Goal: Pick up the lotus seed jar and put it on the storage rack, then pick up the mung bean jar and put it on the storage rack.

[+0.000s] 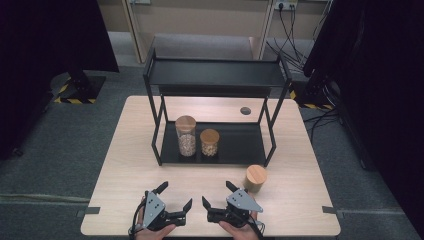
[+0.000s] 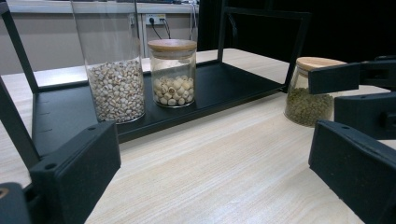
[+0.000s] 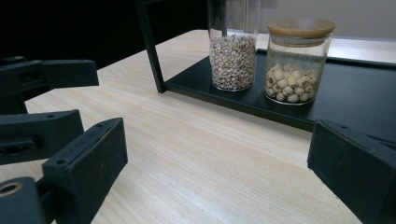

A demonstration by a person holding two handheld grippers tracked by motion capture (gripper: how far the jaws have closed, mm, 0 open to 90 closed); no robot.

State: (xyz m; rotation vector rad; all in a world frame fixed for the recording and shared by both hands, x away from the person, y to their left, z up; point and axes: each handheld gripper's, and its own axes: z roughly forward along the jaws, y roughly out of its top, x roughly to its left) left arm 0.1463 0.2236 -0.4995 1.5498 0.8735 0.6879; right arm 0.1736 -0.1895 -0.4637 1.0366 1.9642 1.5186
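A person stands at the near edge of the counter point(image 1: 125, 165) with a claw in each hand, both resting low over the wood close to that edge. The left claw point(image 1: 176, 196) has its jaws spread wide with nothing between them, and the right claw point(image 1: 216, 194) is spread the same way, also empty; the two sit just beside each other, tips angled toward one another. The closest thing to them is a short jar of green beans point(image 1: 255, 178) with a wooden lid, standing on the bare counter toward the near right, just outside the front right leg of the black rack point(image 1: 215, 72). On the rack's lower shelf point(image 2: 224, 84), toward its left end, a tall jar of small pale grains point(image 1: 186, 136) stands just beside a shorter jar of round white seeds point(image 1: 209, 143), both lidded in wood.
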